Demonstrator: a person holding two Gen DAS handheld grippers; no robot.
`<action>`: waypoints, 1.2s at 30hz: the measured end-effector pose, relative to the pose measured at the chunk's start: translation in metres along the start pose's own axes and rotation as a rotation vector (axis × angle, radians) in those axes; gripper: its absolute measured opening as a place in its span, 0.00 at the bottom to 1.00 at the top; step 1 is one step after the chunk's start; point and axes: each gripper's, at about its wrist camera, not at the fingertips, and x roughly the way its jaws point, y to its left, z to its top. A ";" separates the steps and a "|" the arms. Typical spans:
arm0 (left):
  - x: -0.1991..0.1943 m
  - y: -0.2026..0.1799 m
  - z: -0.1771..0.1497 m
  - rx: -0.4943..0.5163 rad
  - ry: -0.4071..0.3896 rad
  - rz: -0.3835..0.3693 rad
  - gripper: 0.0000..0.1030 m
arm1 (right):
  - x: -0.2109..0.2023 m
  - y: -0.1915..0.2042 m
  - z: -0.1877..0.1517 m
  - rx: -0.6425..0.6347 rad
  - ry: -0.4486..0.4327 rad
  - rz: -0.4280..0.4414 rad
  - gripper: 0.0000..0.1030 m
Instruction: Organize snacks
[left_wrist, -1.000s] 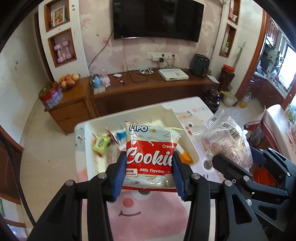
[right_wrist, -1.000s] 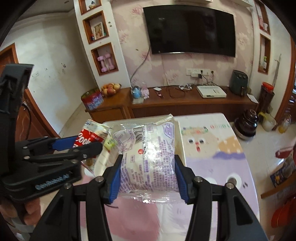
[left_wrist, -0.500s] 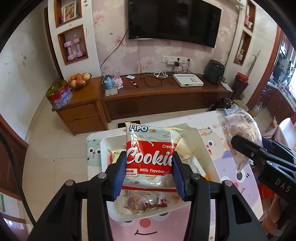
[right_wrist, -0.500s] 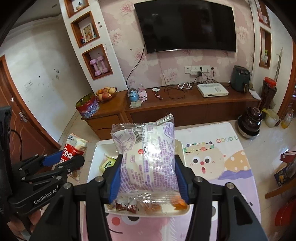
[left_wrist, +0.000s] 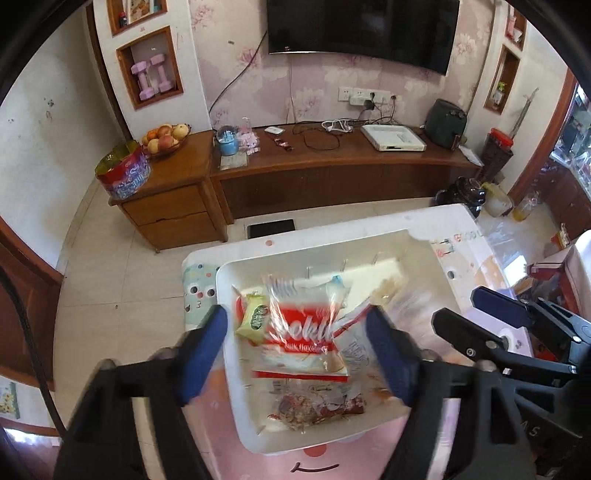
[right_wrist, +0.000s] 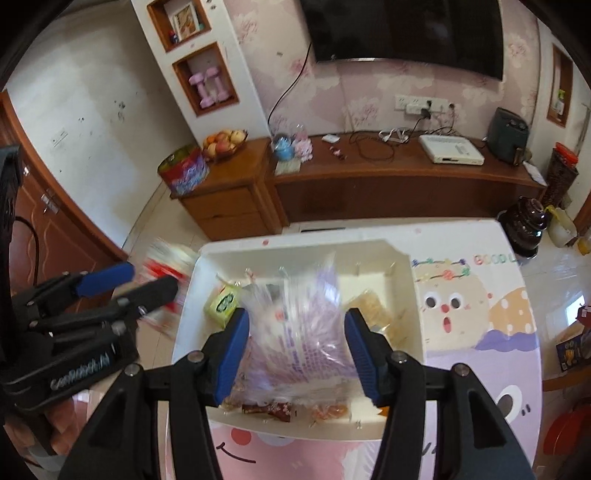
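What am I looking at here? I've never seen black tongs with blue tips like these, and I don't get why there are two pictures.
There is no robot. A person holds a hand-held gripper in each hand, a kind of two-fingered tongs with blue pads. Each one carries a wide-angle camera that looks along its fingers, so each picture is one tool's own view.

Both hang over a white bin on a table with a cartoon cover, in a living room.

In the left-hand view, the left gripper is opening. A red cookie packet is loose between its pads, blurred, above the bin.

In the right-hand view, the right gripper has a clear bag with purple print between its pads.

The bin also holds a small green sweet and a few other wrapped snacks.
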 end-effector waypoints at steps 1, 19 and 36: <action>0.001 0.001 -0.002 0.003 0.000 0.009 0.82 | 0.002 -0.001 -0.002 0.007 0.004 0.011 0.54; -0.015 -0.013 -0.031 -0.004 0.003 0.025 0.86 | -0.014 -0.010 -0.017 0.026 0.002 -0.010 0.56; -0.064 -0.052 -0.093 -0.030 -0.003 -0.017 0.86 | -0.070 -0.029 -0.073 0.038 -0.028 -0.052 0.56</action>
